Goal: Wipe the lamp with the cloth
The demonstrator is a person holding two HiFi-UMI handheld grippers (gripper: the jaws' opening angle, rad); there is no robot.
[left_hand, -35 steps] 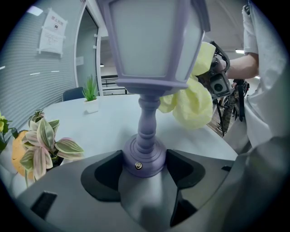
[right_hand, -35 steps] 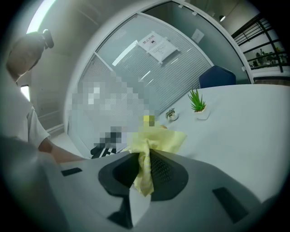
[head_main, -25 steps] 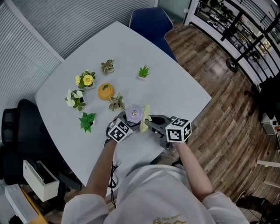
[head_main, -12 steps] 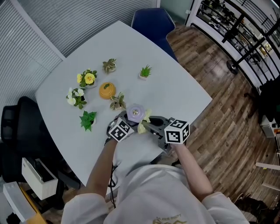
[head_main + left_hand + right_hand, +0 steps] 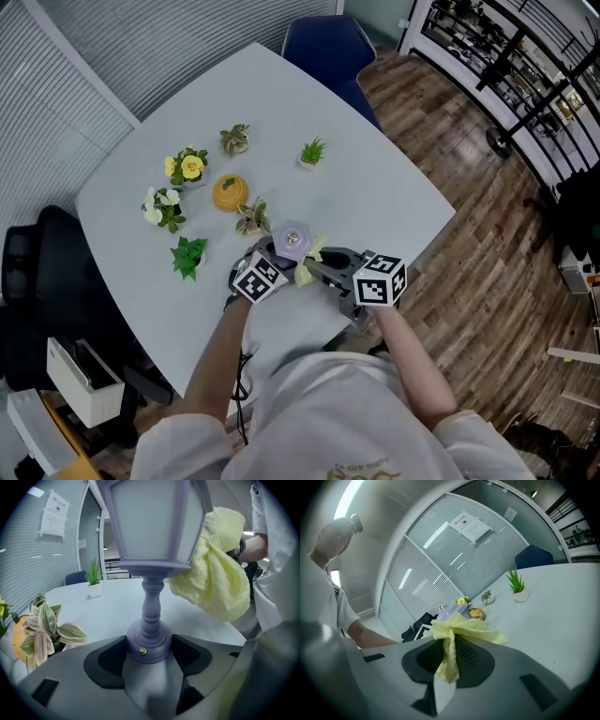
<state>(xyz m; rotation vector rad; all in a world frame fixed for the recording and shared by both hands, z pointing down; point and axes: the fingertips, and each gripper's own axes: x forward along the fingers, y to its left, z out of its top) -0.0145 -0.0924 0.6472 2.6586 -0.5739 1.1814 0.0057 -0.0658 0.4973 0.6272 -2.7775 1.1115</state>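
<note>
A small lilac lantern-shaped lamp (image 5: 292,241) stands near the table's front edge. In the left gripper view my left gripper (image 5: 149,654) is shut on the lamp's round base (image 5: 149,639), with the shade (image 5: 152,522) rising above. My right gripper (image 5: 449,660) is shut on a pale yellow cloth (image 5: 454,634). The cloth (image 5: 215,573) presses against the right side of the shade. From the head view the cloth (image 5: 307,263) sits between both grippers, just right of the lamp, with the left gripper (image 5: 265,265) and right gripper (image 5: 328,265) on either side.
Small potted plants (image 5: 190,168), (image 5: 312,153), (image 5: 187,256) and an orange pumpkin-shaped piece (image 5: 228,193) stand on the white table (image 5: 375,197) beyond the lamp. A variegated plant (image 5: 47,627) sits close to the lamp's left. A blue chair (image 5: 328,47) is at the far edge.
The lamp and both grippers have barely shifted; the cloth stays against the shade's right side.
</note>
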